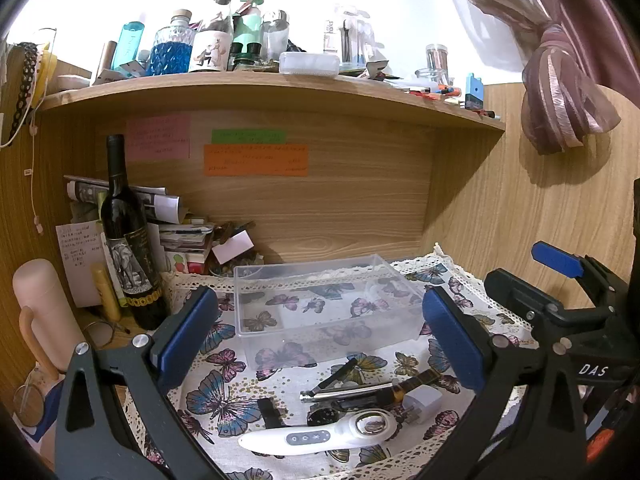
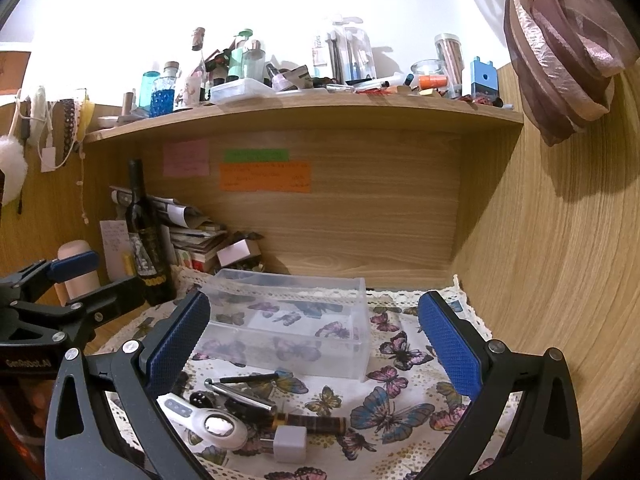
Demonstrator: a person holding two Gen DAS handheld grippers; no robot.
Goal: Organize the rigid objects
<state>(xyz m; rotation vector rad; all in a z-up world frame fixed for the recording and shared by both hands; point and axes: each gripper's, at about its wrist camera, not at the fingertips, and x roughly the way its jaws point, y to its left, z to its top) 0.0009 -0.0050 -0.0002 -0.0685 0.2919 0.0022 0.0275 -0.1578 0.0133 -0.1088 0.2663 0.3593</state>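
A dark wine bottle (image 1: 130, 248) stands beside stacked papers (image 1: 176, 232) under the cluttered shelf (image 1: 280, 88).

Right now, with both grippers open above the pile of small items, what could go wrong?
The items lie bunched and touching: lifting the white handheld device may drag the nail clipper or white charger plug. The clear plastic bin looks light and might slide on the butterfly cloth.
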